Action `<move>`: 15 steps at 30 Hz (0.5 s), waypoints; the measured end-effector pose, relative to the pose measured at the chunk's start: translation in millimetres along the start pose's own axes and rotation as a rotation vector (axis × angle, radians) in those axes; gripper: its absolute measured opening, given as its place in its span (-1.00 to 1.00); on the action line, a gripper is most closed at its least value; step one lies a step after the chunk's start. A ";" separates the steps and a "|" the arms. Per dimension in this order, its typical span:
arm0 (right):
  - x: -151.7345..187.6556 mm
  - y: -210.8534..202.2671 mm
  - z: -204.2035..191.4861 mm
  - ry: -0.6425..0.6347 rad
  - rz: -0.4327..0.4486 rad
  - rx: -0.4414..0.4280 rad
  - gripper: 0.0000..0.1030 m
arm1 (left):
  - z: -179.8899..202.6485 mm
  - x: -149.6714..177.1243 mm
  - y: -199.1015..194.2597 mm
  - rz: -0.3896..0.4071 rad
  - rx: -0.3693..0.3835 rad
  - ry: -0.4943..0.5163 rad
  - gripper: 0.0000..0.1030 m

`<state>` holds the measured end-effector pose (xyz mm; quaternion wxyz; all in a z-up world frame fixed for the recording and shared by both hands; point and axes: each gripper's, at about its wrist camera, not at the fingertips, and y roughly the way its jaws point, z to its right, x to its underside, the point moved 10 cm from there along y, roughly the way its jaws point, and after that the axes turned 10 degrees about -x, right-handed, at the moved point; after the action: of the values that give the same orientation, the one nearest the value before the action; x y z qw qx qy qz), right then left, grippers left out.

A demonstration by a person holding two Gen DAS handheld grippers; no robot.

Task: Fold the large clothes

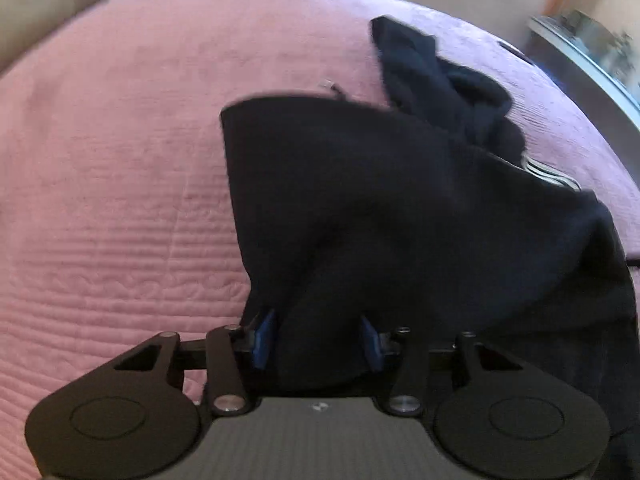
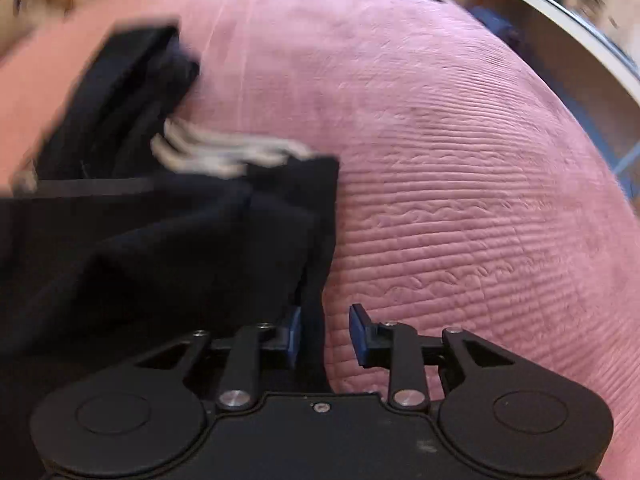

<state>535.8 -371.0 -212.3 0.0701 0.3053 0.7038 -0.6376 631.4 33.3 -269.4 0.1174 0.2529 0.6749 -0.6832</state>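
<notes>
A pink quilted bedspread (image 1: pixel 120 184) is filling both views. A dark garment (image 1: pixel 380 208) with white stripes (image 2: pixel 208 152) is lying bunched on it. The left gripper (image 1: pixel 318 340) is clamping a thick fold of it. The right gripper (image 2: pixel 325 338) is standing with jaws apart, cloth edge touching only its left pad.

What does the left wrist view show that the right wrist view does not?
Only the left wrist view shows the left hand-held gripper with a thick bunch of the dark garment filling the gap between its blue pads. Only the right wrist view shows the right hand-held gripper, open, with just a thin edge of cloth by its left pad. Both show the garment's white stripes and the pink quilted bedspread.
</notes>
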 end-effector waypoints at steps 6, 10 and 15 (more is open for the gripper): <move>-27.6 14.5 -72.1 -0.120 0.065 -0.142 -0.49 | 44.0 -61.9 -22.2 0.144 0.186 -0.027 -0.11; -21.3 53.1 -99.8 -0.138 -0.030 -0.220 -0.73 | 60.0 -79.9 34.0 0.051 0.208 -0.062 -0.52; 14.2 56.3 -48.4 -0.141 -0.124 -0.144 -1.00 | 25.6 -68.1 64.9 0.003 0.186 -0.132 -0.92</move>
<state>567.7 -320.6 -258.8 0.1018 0.2099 0.7585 -0.6085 716.7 -8.1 -292.1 0.1390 0.2181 0.5991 -0.7578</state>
